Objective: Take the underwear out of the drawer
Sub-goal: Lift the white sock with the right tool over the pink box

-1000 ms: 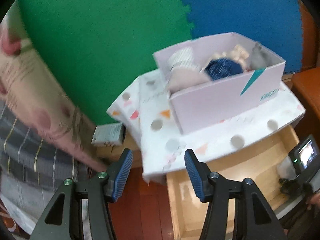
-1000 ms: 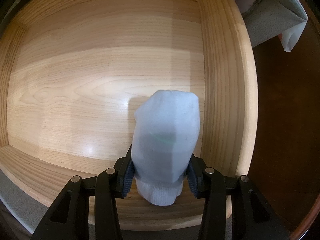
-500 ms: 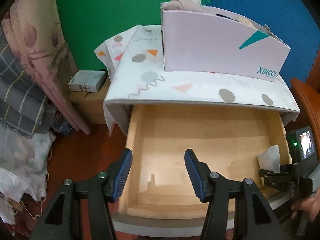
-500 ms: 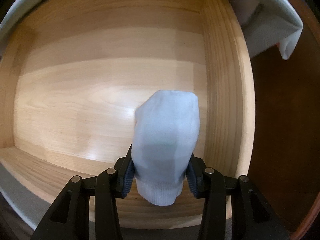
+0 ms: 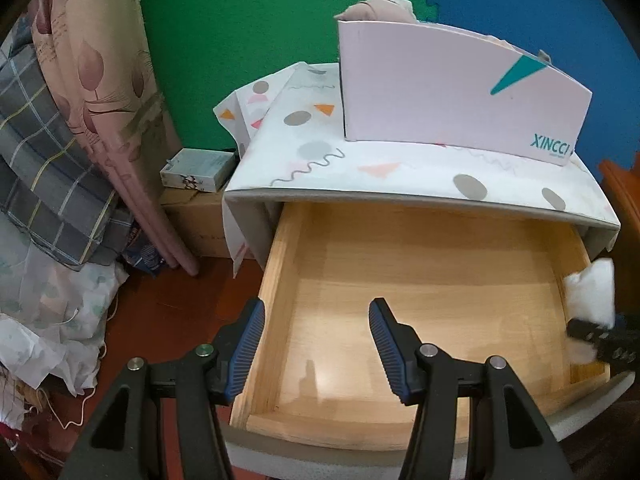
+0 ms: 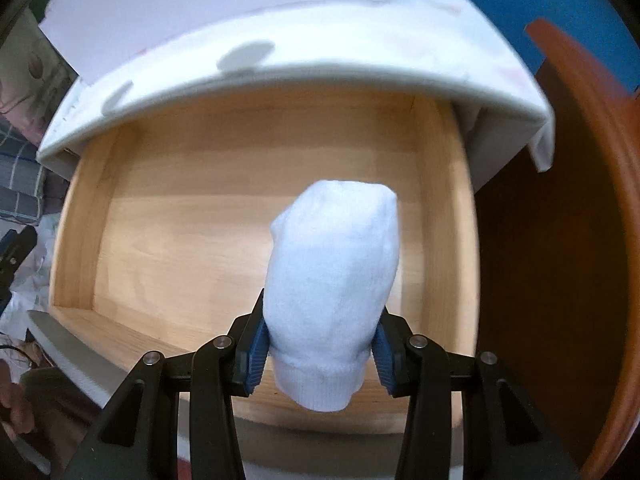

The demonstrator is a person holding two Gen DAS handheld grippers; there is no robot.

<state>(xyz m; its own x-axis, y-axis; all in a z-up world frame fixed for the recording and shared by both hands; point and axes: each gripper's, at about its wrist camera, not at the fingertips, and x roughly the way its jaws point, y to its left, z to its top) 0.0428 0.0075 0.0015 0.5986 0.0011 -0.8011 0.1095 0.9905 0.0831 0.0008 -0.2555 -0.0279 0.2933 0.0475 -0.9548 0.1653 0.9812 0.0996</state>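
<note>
White underwear [image 6: 332, 280] in right claw [image 6: 318, 350]

Left wrist: above the front left, facing down and back over the drawer [image 5: 420, 280] toward the box [image 5: 452, 100].
Right wrist: close above the front right, facing inward.
Shared: drawer [image 6: 168, 248], box [image 6: 224, 4].

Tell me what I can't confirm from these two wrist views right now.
- Contents of the tall white cardboard box: left wrist view, front wall hides most.
- White folded garment: its type is unclear; right gripper covers its sides.
- Back of the wooden drawer: both views, patterned cabinet top overhangs it.
</note>
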